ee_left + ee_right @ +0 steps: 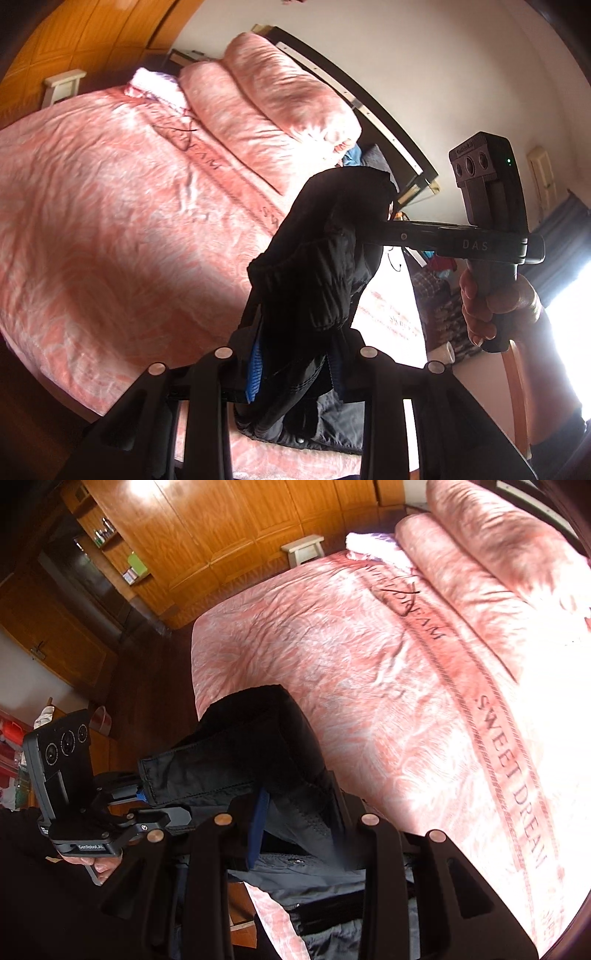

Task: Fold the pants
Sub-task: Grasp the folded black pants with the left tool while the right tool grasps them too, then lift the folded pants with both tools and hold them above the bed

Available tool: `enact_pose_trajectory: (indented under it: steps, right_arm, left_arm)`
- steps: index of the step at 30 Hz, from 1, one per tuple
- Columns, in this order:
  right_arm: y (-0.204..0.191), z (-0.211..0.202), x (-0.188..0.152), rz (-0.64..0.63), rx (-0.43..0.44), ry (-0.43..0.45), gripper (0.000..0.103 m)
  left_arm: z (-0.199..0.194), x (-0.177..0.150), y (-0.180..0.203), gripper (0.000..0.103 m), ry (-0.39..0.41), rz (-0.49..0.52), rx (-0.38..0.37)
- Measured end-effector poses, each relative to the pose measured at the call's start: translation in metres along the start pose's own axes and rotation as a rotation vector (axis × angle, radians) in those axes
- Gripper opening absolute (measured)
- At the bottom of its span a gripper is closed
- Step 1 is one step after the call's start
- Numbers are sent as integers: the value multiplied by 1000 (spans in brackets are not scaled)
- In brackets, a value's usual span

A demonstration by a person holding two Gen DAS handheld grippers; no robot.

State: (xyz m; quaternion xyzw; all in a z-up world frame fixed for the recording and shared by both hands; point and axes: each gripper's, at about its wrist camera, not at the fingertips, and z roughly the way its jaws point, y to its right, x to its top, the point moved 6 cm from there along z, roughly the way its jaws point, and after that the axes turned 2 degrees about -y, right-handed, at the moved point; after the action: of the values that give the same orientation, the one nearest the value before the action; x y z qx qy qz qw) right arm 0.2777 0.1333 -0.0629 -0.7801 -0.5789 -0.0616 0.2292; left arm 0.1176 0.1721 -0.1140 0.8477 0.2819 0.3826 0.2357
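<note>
Black pants (314,258) hang bunched above a pink bedspread (110,221), lifted by both grippers. In the left wrist view my left gripper (299,332) is shut on the cloth, a blue pad showing at its left finger (255,373). My right gripper (373,229) comes in from the right, held by a hand (491,306), its tips buried in the same fabric. In the right wrist view my right gripper (299,805) is shut on the pants (251,738), and my left gripper (147,797) grips a hem at the left. A grey part of the pants (314,878) trails below.
Two pink pillows (258,92) lie against the dark headboard (369,99). A wooden wardrobe (221,517) and a small white stool (303,548) stand beyond the bed's far side. Clutter and a wooden chair (517,387) sit near a bright window at the right.
</note>
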Motion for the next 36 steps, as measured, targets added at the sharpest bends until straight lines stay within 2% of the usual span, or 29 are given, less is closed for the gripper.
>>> enact_pose_trajectory:
  steps: [5, 18, 36]
  right_arm:
    - [4, -28, -26, 25, -27, 44, 29]
    - [28, -60, -66, 73, -38, 136, 30]
    - [59, -98, -122, 96, -64, 206, 29]
  left_arm:
    - [0, -6, 31, 29, -12, 77, 7]
    - [5, -22, 87, 29, -29, 237, 30]
    - [27, -50, 158, 29, -64, 414, 12]
